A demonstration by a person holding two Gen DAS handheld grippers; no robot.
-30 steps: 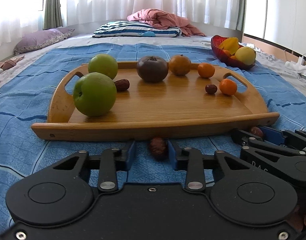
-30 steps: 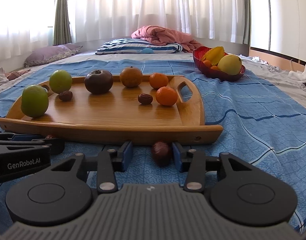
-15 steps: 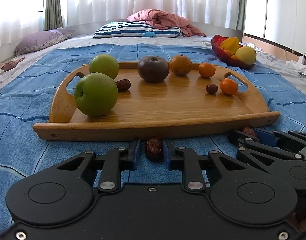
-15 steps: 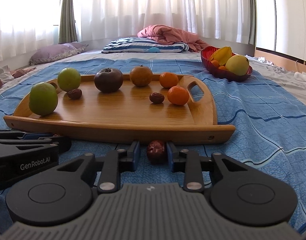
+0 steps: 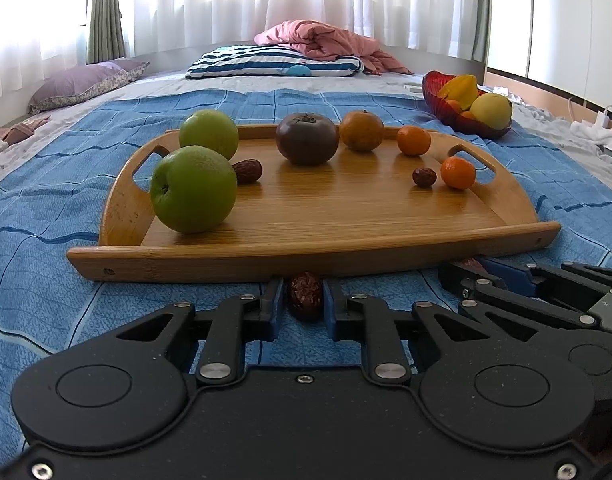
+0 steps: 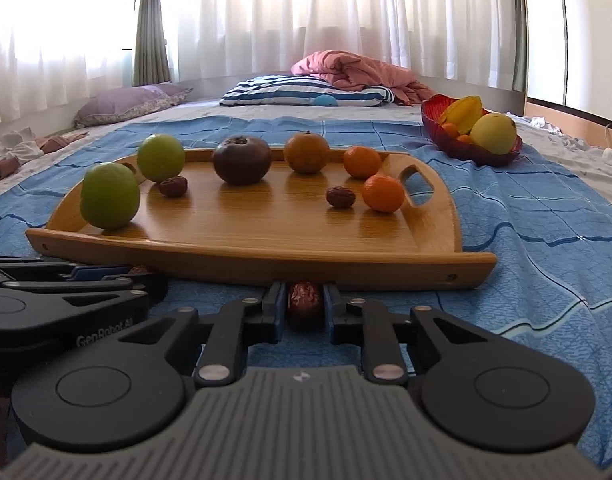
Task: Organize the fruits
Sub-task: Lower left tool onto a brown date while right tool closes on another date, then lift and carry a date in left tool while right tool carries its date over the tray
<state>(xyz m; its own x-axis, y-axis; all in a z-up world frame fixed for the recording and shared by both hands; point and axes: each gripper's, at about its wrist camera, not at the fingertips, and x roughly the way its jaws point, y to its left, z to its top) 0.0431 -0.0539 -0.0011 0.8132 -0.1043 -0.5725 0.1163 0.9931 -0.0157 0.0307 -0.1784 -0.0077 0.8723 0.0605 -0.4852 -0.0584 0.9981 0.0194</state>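
A wooden tray (image 5: 346,256) (image 6: 266,260) lies on the blue bedspread. It holds two green apples (image 5: 193,189), a dark purple fruit (image 5: 307,139), a brown-orange fruit (image 5: 361,130), two small oranges (image 5: 458,173) and two red dates (image 5: 424,177). My left gripper (image 5: 305,294) is shut on a red date (image 5: 305,295) just in front of the tray's near edge. My right gripper (image 6: 304,300) is shut on another red date (image 6: 304,299) at the same edge. The right gripper also shows at the right of the left wrist view (image 5: 478,270).
A red bowl (image 5: 458,118) (image 6: 466,148) with yellow and orange fruit stands at the back right on the bed. A striped pillow (image 5: 274,66), a pink blanket (image 5: 322,40) and a purple pillow (image 5: 86,84) lie at the far end.
Both grippers have closed their fingers onto the dates that lay between them. The views have shifted only slightly.
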